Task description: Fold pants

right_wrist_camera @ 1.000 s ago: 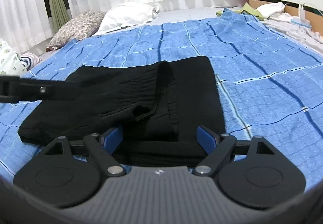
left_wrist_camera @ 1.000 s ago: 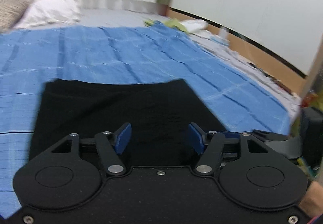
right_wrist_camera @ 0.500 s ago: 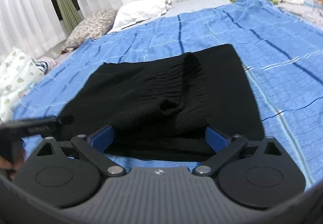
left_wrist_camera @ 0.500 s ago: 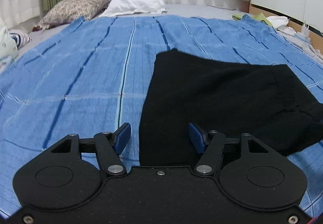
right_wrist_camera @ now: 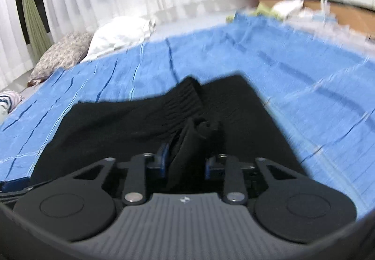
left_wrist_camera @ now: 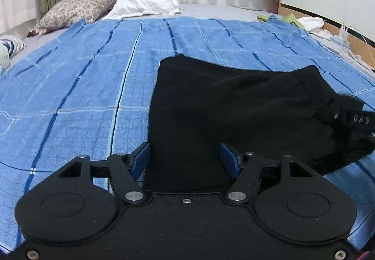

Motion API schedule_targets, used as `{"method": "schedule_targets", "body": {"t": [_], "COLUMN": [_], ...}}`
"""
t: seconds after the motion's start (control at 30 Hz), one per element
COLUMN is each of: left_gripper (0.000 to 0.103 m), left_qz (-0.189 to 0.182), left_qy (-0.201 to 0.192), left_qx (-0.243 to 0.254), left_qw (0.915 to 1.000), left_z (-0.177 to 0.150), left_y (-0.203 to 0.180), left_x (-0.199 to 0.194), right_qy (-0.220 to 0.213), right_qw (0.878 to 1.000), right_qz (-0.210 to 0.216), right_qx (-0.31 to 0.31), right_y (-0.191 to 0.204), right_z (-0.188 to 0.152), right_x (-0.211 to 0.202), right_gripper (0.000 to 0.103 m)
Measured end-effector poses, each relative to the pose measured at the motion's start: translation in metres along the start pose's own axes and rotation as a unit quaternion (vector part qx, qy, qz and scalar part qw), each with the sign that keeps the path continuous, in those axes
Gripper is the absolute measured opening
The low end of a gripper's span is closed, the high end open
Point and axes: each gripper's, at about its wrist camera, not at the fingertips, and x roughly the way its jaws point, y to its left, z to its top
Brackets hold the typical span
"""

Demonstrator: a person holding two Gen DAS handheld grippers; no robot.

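Note:
Black pants (left_wrist_camera: 234,105) lie partly folded on a blue checked blanket (left_wrist_camera: 82,86) on the bed. My left gripper (left_wrist_camera: 185,160) is open, its blue pads either side of the pants' near left edge, just above the cloth. My right gripper (right_wrist_camera: 186,161) is shut on a bunched fold of the pants (right_wrist_camera: 194,138) near the elastic waistband (right_wrist_camera: 185,100), with cloth standing up between the pads. The right gripper's finger shows at the far right of the left wrist view (left_wrist_camera: 351,117).
A floral pillow (left_wrist_camera: 77,7) and a white pillow (left_wrist_camera: 145,1) lie at the head of the bed under white curtains. Green and white clothes (left_wrist_camera: 302,21) and a wooden bed frame (left_wrist_camera: 358,42) are at the right.
My right gripper moved in over the pants and closed on a fold of cloth. My left gripper swung round to the pants' left edge and stayed open.

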Motion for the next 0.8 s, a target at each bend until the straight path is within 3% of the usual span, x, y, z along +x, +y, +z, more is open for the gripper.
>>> {"method": "schedule_targets", "body": {"t": [0.1,0.2,0.27,0.57,0.7,0.8], "left_gripper": [0.064,0.065,0.065,0.069,0.07,0.07], "left_qz": [0.001,-0.002,-0.004,-0.007,-0.008,-0.006], "left_qy": [-0.003,0.008,0.006,0.021,0.022,0.023], "left_qx": [0.012,0.017,0.01,0.003,0.001,0.0], "left_qw": [0.9999,0.9998,0.9999,0.9997,0.9997,0.9997], "left_z": [-0.001,-0.008,-0.01,-0.008,-0.009,-0.009], "left_y": [-0.004,-0.006,-0.006,-0.002,-0.002,-0.002], "left_x": [-0.003,0.003,0.003,0.002,0.003,0.001], "right_qy": [-0.037,-0.014,0.013,-0.021,-0.006,-0.009], "right_qw": [0.998,0.997,0.998,0.998,0.998,0.998], "right_qz": [-0.037,-0.059,-0.052,-0.044,-0.05,-0.047], "right_qx": [-0.036,-0.04,-0.026,-0.03,-0.042,-0.042], "right_y": [-0.003,-0.018,-0.03,-0.037,-0.043,-0.044], "right_z": [0.005,0.003,-0.005,-0.005,-0.005,-0.002], "right_x": [-0.01,0.001,0.013,0.0,0.007,0.004], "right_gripper": [0.03,0.032,0.035,0.039,0.055,0.055]}}
